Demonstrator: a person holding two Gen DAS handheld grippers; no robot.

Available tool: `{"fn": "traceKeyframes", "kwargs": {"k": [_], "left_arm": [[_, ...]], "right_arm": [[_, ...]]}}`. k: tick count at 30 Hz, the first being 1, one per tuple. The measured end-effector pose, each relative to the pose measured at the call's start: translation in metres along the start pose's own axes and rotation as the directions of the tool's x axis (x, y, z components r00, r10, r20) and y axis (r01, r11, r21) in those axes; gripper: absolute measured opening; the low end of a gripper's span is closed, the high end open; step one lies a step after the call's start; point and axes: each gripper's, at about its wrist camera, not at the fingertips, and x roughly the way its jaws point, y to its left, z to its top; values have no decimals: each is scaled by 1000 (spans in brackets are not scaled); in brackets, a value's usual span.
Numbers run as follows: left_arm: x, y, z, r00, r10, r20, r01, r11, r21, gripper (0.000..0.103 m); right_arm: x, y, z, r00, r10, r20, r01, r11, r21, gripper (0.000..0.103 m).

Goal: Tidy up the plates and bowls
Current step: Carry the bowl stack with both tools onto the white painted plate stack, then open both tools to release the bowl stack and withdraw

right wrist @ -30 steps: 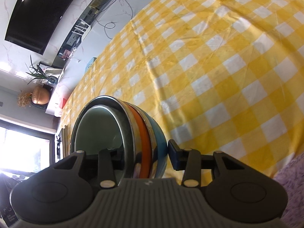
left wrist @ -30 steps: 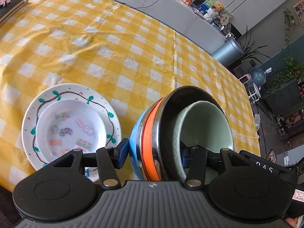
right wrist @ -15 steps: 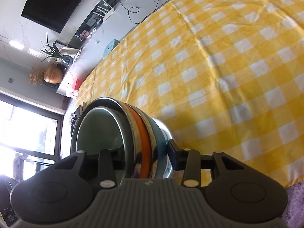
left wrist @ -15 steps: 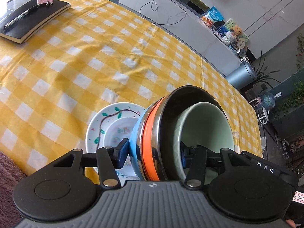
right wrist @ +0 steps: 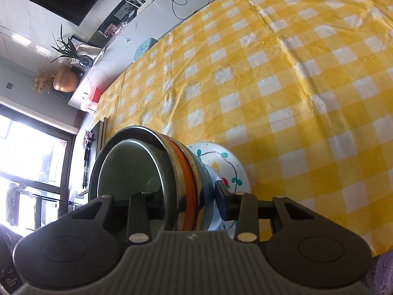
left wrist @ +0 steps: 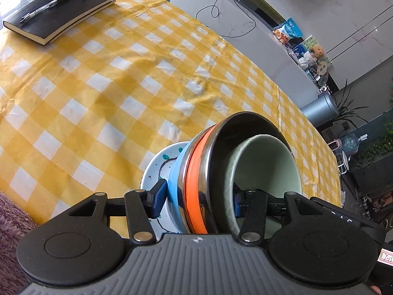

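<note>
A nested stack of bowls (left wrist: 196,184), blue outside, then orange and steel, with a pale green bowl (left wrist: 265,169) innermost, is held between both grippers. My left gripper (left wrist: 196,199) is shut on one side of its rim. My right gripper (right wrist: 189,199) is shut on the opposite side of the bowl stack (right wrist: 186,172). The stack sits right over a white painted plate (left wrist: 157,169) on the yellow checked tablecloth; whether it touches the plate I cannot tell. The plate (right wrist: 221,162) also shows in the right wrist view, mostly hidden by the bowls.
A black notebook (left wrist: 59,12) with a pen (left wrist: 46,5) on it lies at the far left corner of the table. The yellow checked cloth (left wrist: 122,86) spreads beyond the plate. A purple fuzzy surface (left wrist: 9,216) lies past the near table edge.
Both grippers carried the bowl stack left over the painted plates, which are now mostly hidden beneath it. The notebook has come into the left wrist view.
</note>
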Motion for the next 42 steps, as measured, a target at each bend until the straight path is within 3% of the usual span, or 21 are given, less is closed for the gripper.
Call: {"fn": "traceKeyframes", "kwargs": {"k": [14, 21, 24, 28, 32, 38, 42], "left_arm": [[9, 4, -2, 1000, 1, -8, -1, 1000, -4, 56], [3, 1, -1, 999, 19, 39, -19, 1000, 10, 57], [-8, -6, -1, 994, 30, 109, -36, 998, 53, 70], [-30, -16, -3, 976, 48, 214, -72, 992, 104, 71], [-57, -30, -16, 951, 18, 310, -89, 972, 218, 71], [-91, -54, -54, 898, -34, 439, -171, 892, 418, 71], [-106, -66, -86, 879, -65, 472, -201, 848, 491, 71]], "right_arm": [[6, -4, 2, 1000, -5, 2, 5, 1000, -5, 38], [0, -1, 0, 999, 24, 28, -23, 1000, -15, 45], [-11, 5, -1, 997, 16, 79, -12, 999, -52, 58], [-28, 16, -6, 990, 6, 140, 12, 992, -125, 59], [-48, 25, -18, 979, 12, 204, 34, 976, -217, 61], [-86, 35, -46, 947, 28, 319, 92, 931, -354, 64], [-109, 36, -74, 920, 32, 391, 151, 891, -427, 65]]}}
